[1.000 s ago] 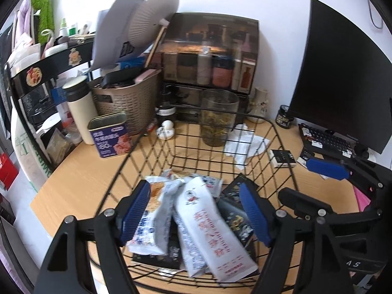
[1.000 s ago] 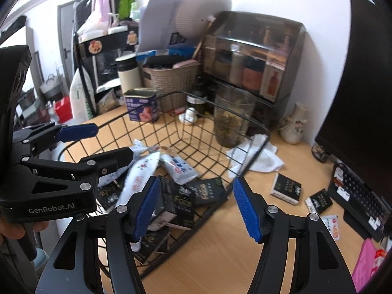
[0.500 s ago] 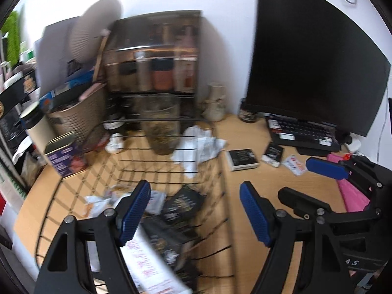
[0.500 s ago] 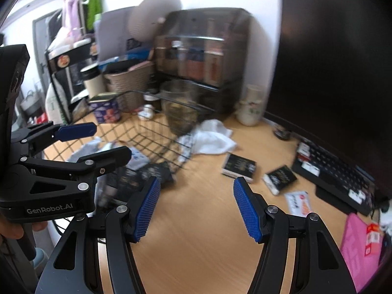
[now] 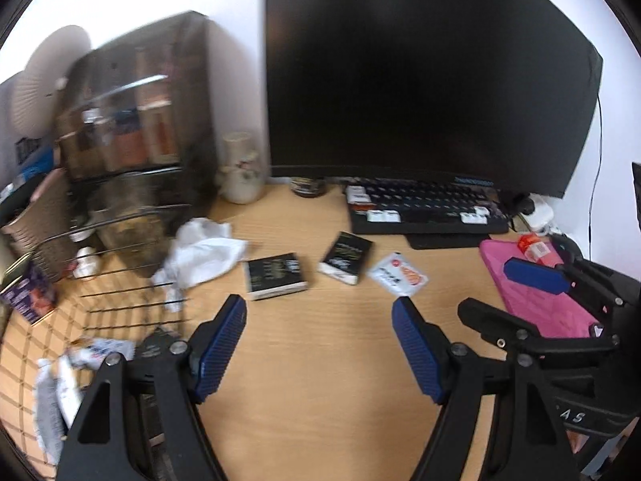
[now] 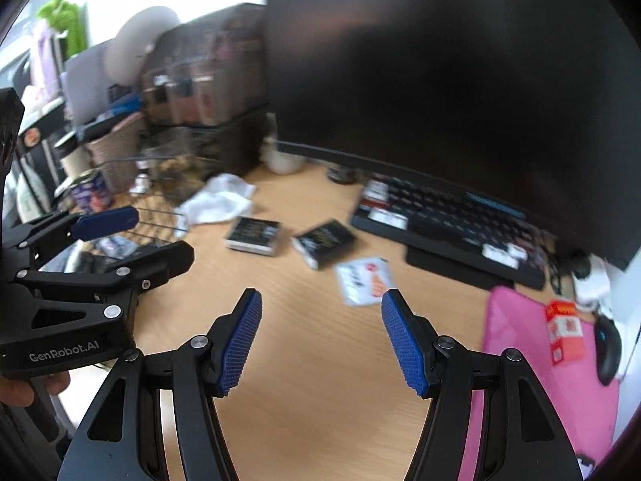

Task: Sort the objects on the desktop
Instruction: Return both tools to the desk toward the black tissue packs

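Wire basket [image 5: 120, 240] now far left.

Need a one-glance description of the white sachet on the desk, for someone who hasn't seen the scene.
Find the black monitor and the keyboard under it. On the wooden desk just in front lie three flat items in a row; the white sachet is the rightmost, nearest the pink pad. Unlike the two black boxes, it is white with orange-red print.

**A cluttered home desk**

This is a personal computer desk in a lived-in room. A large dark monitor [image 5: 420, 72] stands over a keyboard [image 5: 424, 208] on the wooden desktop [image 5: 312, 360], against a white wall. A smoked-plastic organizer [image 5: 136, 120] of bottles, a small vase [image 5: 240, 168], a pink pad [image 5: 533, 292] and a green plush toy [image 6: 66, 20] give it a domestic look.
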Demonstrator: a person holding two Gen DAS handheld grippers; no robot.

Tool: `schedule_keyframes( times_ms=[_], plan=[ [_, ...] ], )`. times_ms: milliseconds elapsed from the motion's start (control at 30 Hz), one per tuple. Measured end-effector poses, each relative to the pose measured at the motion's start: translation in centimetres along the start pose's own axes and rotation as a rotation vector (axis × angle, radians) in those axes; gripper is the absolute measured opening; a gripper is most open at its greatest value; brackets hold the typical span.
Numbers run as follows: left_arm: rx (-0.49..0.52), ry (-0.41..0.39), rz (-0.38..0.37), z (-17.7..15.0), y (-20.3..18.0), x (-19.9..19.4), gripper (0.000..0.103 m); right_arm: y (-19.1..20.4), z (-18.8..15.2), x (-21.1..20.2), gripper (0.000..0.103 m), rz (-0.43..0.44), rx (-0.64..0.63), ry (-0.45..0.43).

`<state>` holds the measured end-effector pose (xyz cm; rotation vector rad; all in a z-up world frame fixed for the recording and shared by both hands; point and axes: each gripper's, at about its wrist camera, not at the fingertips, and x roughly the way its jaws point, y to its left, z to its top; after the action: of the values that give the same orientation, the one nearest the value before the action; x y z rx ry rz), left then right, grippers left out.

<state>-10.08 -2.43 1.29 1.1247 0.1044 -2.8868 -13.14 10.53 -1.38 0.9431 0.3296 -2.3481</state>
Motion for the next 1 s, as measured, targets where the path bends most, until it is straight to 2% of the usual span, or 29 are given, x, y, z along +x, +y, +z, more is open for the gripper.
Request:
schedule_keyframes(
  times_ms=[133, 367, 500, 600, 700, 800, 1000],
  plan=[
    [0.01, 0.065, -0.03, 0.3, -1.4, 4.0, 0.078, -2.5, -0.2, 1.8, 0.063, -0.016, 0.022, 0.041],
    [-0.085, 0.142, 0.036, 1.8, 1.1, 10.2, 0.078, -5.2, 1.4, 6.1, 0.063, -0.007, 0.046, 0.108],
    [-0.161, 0.177, 0.074, 1.8, 3.5, 12.5, 0.078, -4.7, 3.4, 9.7, 0.063, 0.011, 0.022, 0.151],
    [-0.178, 0.211, 0.109, 1.4, 4.5, 14.1, 0.078, -3.9, 4.9, 12.5, 0.063, 0.035, 0.009, 0.178],
    [-0.229, 0.185, 0.16, 1.2, 5.9, 14.6, 0.078, -2.9, 5.9, 14.6, 0.063, 0.04, -0.001, 0.17],
    [-0.291, 0.172, 0.174, 1.2, 7.4, 14.8, 0.078, -1.8, 6.6, 16.7, 0.063, 0.049, -0.015, 0.169],
    [-0.344, 0.125, 0.185, 1.8, 8.6, 14.2, 0.078, -0.4, 7.2, 19.9, 0.063, 0.064, -0.023, 0.179]
  ],
)
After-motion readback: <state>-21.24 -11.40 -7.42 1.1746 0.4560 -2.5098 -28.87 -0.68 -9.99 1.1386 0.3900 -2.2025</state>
